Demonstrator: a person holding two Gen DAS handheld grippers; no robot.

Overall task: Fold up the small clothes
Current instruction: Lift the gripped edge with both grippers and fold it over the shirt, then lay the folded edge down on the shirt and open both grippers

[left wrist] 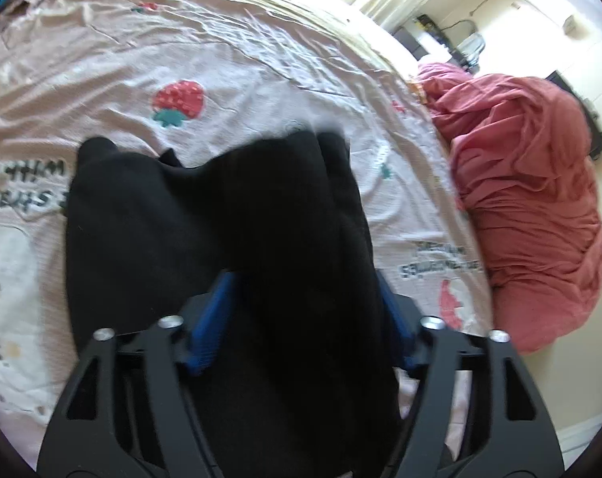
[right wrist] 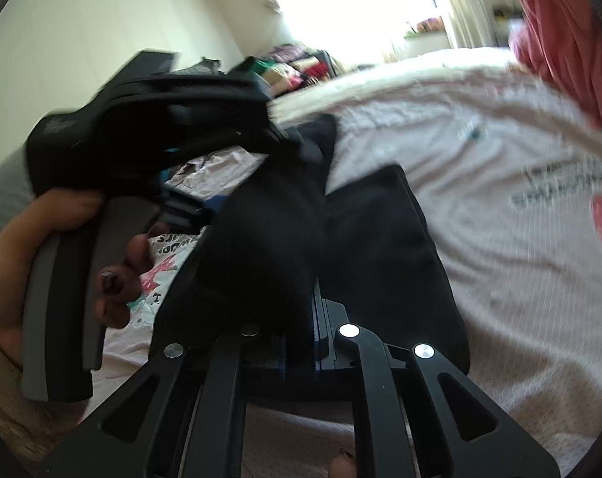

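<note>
A small black garment (left wrist: 221,215) lies on a pink bedspread (left wrist: 261,63) printed with strawberries. In the left wrist view its near part drapes over and between my left gripper's (left wrist: 304,310) blue fingers (left wrist: 213,318), which stand apart around the cloth. In the right wrist view the garment (right wrist: 372,239) is bunched and lifted; my right gripper (right wrist: 301,330) is shut on a fold of it. The left gripper (right wrist: 293,135), held by a hand, reaches in from the left and touches the cloth's far end.
A crumpled pink-red cloth pile (left wrist: 532,207) lies at the bed's right edge, seen also in the right wrist view (right wrist: 567,32). Colourful clothes (right wrist: 297,63) lie at the far end by a bright window. The floor (left wrist: 559,390) shows beyond the bed edge.
</note>
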